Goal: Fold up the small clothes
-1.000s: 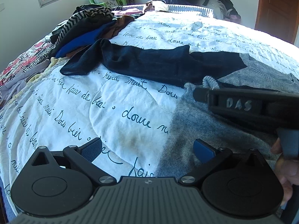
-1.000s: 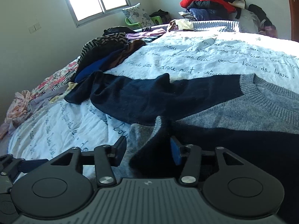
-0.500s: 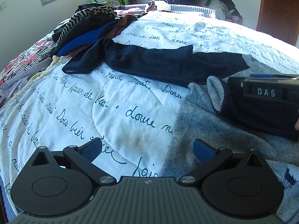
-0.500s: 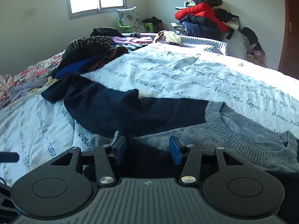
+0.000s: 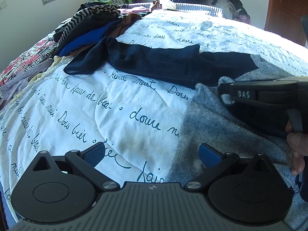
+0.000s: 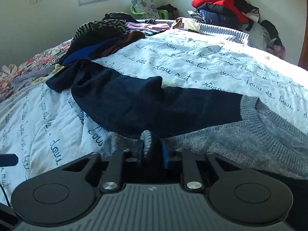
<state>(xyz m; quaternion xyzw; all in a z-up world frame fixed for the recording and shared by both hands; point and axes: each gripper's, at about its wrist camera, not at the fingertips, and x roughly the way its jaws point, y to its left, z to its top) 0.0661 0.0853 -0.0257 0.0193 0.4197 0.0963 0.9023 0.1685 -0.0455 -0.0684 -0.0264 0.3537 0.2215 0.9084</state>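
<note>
Right hand-held gripper (image 6: 152, 152): closed narrowly on the grey ribbed cuff (image 6: 146, 137) of the near sleeve; the cuff is seen pinched between the blue pads.
Left hand-held gripper (image 5: 152, 154): spread wide and holding nothing; its right pad is over the grey knit, its left pad over the bedspread (image 5: 96, 105).
Sweater (image 6: 240, 140): a grey and navy knit, laid on the bed directly ahead of both hand-held grippers, its body ahead and to the right of the right one.
Neckline (image 6: 256, 111): found ahead-right of the right hand-held gripper, opening toward the far side of the bed.
Far sleeve (image 6: 125, 100): navy, stretched ahead and to the left of the right hand-held gripper; its long axis runs left to right across the view.
Nearer hand: the right, already on the cuff.
Coming move, as judged: the held sleeve is probably to be carried rightward across the sweater's body.
Clothes pile (image 5: 90, 28): heaped far ahead-left of the left hand-held gripper, just beyond the navy sleeve's end.
</note>
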